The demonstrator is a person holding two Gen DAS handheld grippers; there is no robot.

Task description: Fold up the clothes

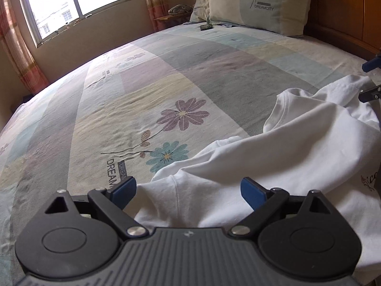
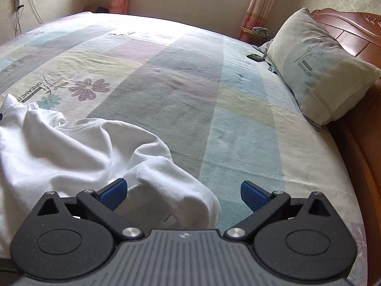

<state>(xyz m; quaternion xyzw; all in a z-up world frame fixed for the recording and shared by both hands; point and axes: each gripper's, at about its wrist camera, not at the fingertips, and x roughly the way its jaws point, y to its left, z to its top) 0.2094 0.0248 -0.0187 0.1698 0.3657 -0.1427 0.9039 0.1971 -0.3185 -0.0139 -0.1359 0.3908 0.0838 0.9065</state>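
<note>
Both grippers, left and right, hover with jaws spread wide over the crumpled shirt on the bed, likely seeking corners.

Both cameras sit low and close over the near edge of the bed, each looking forward past its own blue fingers. The left wrist view faces across the mattress toward the window and pillow. The right wrist view faces similarly, from further right, nearer the headboard. Both share the shirt, floral sheet and pillow.
</note>
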